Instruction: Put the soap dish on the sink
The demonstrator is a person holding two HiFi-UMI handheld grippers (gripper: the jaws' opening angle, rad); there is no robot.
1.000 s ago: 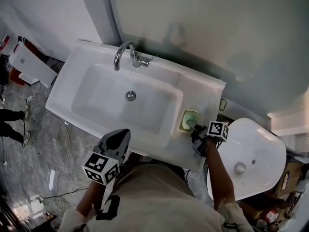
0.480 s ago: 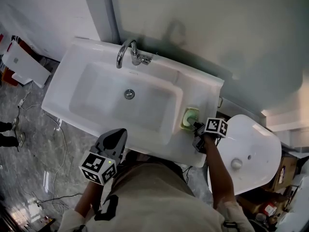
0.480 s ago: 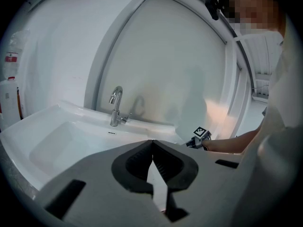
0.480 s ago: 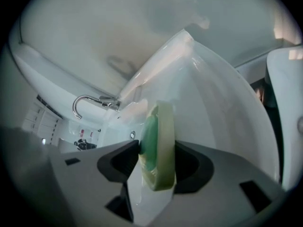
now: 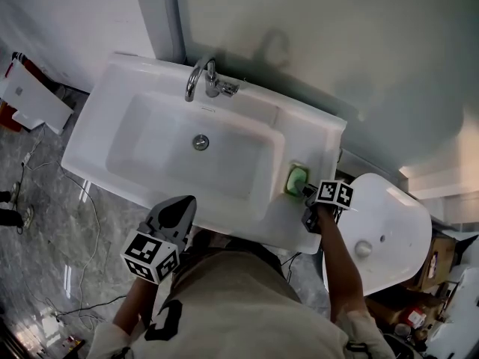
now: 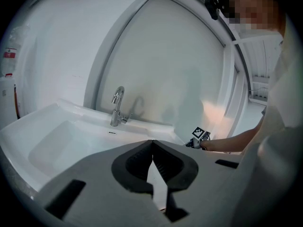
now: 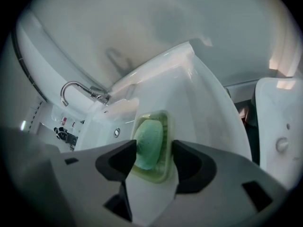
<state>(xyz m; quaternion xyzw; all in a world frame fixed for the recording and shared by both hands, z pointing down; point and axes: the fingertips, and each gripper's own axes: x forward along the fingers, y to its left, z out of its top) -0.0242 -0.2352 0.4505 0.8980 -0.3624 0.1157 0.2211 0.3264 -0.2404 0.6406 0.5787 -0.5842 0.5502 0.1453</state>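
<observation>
The pale green soap dish [image 5: 296, 178] with a green bar of soap in it lies flat on the right ledge of the white sink [image 5: 150, 148]. In the right gripper view the dish [image 7: 163, 122] sits between the two dark pads of my right gripper [image 7: 154, 150], whose jaws are opening and flank the dish without clamping it. In the head view my right gripper [image 5: 307, 193] points down at the dish's near end. My left gripper [image 5: 179, 209] hangs at the sink's front edge, shut and holding nothing [image 6: 152, 148].
A chrome faucet [image 5: 203, 79] stands at the back of the basin. A second white basin [image 5: 382, 238] lies close to the right of the sink, beside my right arm. White boards [image 5: 34, 99] and cables [image 5: 90, 200] lie on the grey floor to the left.
My right gripper has stayed at the dish while its marker cube turned a little. The dish rests on the ledge throughout. The left gripper has barely shifted.
</observation>
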